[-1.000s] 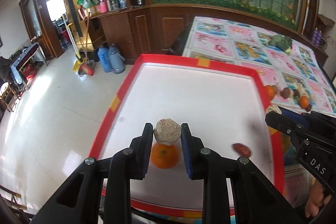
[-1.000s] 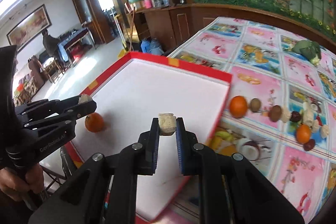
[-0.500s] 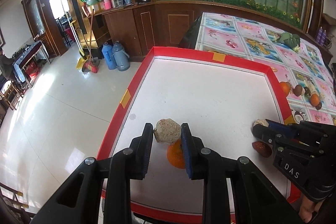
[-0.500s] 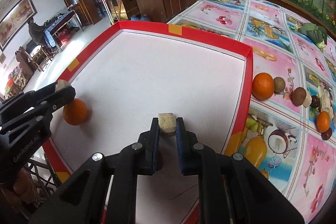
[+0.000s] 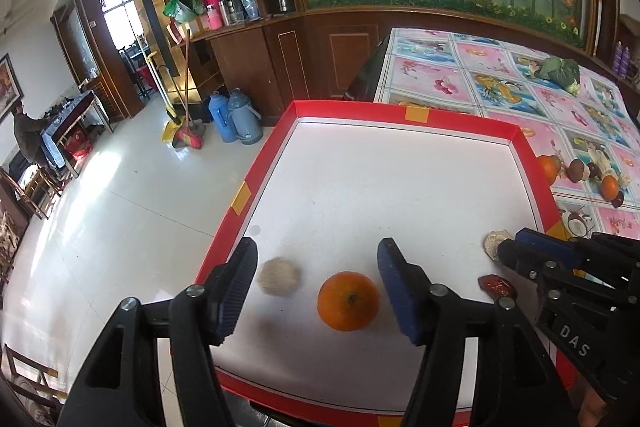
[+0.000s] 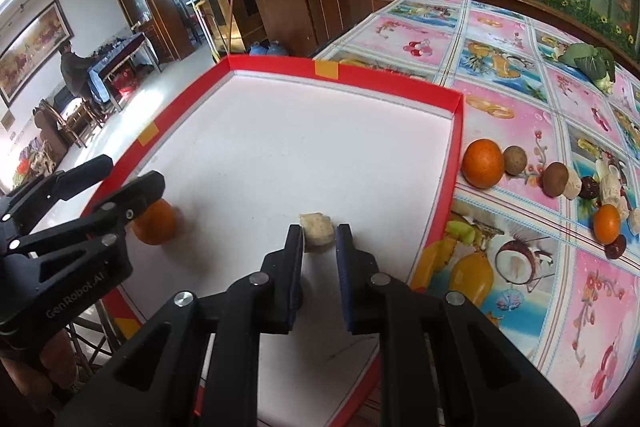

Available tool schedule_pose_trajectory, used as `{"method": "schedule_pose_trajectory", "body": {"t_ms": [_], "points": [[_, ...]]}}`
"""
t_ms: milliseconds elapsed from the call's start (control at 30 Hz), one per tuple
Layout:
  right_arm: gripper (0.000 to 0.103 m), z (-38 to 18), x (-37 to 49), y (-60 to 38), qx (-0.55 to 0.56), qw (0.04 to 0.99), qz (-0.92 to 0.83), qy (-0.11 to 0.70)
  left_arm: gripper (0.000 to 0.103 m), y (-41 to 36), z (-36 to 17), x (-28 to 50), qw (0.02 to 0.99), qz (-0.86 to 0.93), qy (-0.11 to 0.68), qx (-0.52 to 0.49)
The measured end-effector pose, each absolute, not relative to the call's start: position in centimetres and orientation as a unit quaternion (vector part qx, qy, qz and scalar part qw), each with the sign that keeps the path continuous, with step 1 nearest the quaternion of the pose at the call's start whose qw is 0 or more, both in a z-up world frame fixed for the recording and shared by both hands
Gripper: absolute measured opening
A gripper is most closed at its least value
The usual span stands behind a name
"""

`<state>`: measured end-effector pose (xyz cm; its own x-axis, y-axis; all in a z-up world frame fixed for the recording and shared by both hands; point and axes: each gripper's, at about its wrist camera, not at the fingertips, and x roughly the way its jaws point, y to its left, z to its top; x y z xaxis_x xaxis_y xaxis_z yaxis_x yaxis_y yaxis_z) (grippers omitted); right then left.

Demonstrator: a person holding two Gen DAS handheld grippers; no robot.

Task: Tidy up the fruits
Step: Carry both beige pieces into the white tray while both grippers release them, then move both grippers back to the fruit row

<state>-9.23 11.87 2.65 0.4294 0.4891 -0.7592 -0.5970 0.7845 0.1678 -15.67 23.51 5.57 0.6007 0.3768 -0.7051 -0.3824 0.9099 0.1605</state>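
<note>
**Tray, table and room, left to right**

Far left: pale tiled floor (image 5: 120, 211), glossy with window glare. A person (image 6: 72, 71) sits at a covered table at the back. Dark wood cabinets (image 5: 280, 59) line the rear wall; flasks and bottles on the counter, a broom and two blue thermoses (image 5: 236, 121) on the floor below.

Your left gripper (image 5: 316, 287) has its jaws spread wide, gripping nothing. Between them, on the white floor of the red-rimmed tray (image 5: 400, 115), lie a beige round fruit (image 5: 278, 275) toward the left finger and an orange (image 5: 348, 301) toward the right finger. Neither touches the pads.

Right of that, near the tray's right edge, a small dark red fruit (image 5: 496, 285) lies on the white.

Your right gripper (image 6: 320, 239) is clamped on a pale tan chunk (image 6: 317, 231), low over the tray; whether it touches the surface, you can't tell.

Beyond the rim: pink picture-print tablecloth (image 6: 520, 107), a row of loose fruits (image 6: 556, 179) beside the tray, a green leafy vegetable (image 6: 588, 61) farther back.
</note>
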Motion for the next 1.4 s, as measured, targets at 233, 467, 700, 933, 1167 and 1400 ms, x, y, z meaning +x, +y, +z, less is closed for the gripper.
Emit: {"method": "schedule_pose_trajectory", "body": {"t_ms": [233, 467, 700, 933, 1167, 1400], "points": [[0.055, 4.7, -9.6, 8.3, -0.032, 0.870, 0.302, 0.388, 0.072, 22.2, 6.3, -15.4, 0.897, 0.212, 0.388, 0.007], [0.055, 5.9, -9.5, 5.5, -0.029, 0.888, 0.276, 0.366, 0.075, 20.6, 7.3, -15.5, 0.903, 0.204, 0.378, 0.018], [0.055, 6.0, -8.7, 2.7, -0.007, 0.893, 0.257, 0.369, 0.076, 19.1, 7.8, -15.2, 0.906, 0.194, 0.376, 0.032], [0.055, 6.1, -7.9, -0.6, 0.012, 0.901, 0.232, 0.367, 0.076, 17.7, 7.9, -15.1, 0.906, 0.183, 0.378, 0.044], [0.055, 6.0, -6.9, -4.9, 0.030, 0.908, 0.199, 0.366, 0.076, 15.6, 7.9, -14.6, 0.906, 0.167, 0.383, 0.060], [0.055, 5.2, -6.1, -10.4, 0.043, 0.913, 0.155, 0.376, 0.077, 12.5, 7.5, -13.5, 0.907, 0.125, 0.396, 0.073]]}}
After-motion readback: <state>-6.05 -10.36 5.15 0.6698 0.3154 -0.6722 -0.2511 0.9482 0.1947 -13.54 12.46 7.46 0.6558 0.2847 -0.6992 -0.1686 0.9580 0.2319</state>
